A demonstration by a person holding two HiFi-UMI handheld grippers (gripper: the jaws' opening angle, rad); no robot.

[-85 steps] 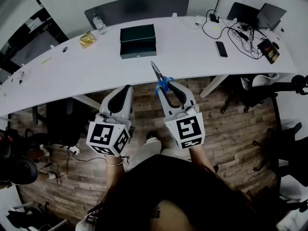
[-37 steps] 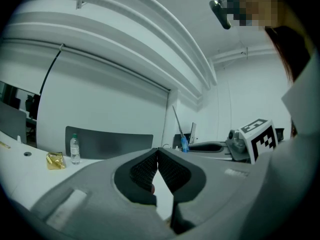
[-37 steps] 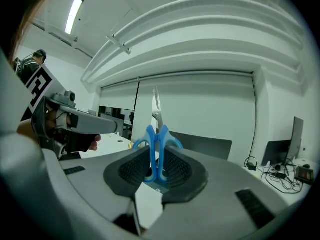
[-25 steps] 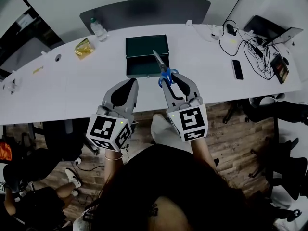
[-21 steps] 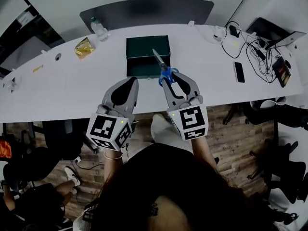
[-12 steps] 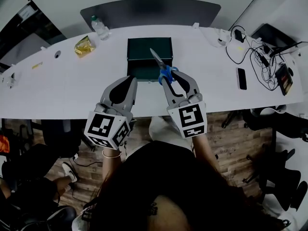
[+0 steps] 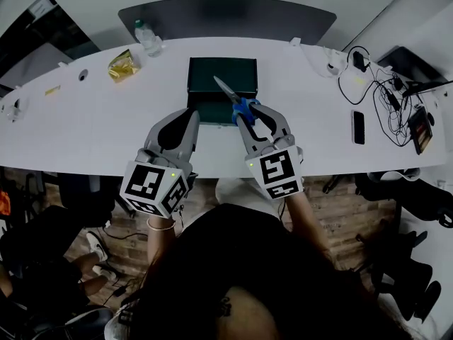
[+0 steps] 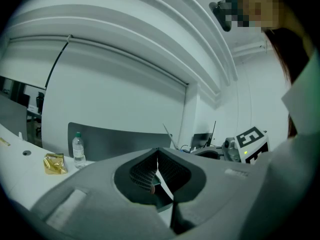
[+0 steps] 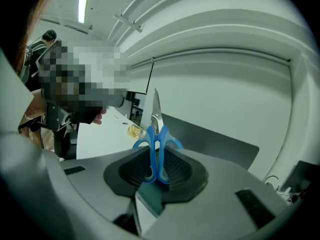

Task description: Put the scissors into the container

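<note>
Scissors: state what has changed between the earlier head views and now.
The right gripper has carried the scissors forward from over the floor to above the table, so the blades now reach over the container. The left gripper advanced alongside it. Unchanged: the right gripper's grip on the blue handles, the left jaws together and empty, and the container's place on the table.

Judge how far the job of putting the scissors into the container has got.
Done: the right gripper clamps the scissors by their blue handles. In hand: the blades point over the container, seen from the head view. Left: lower them in and release.
</note>
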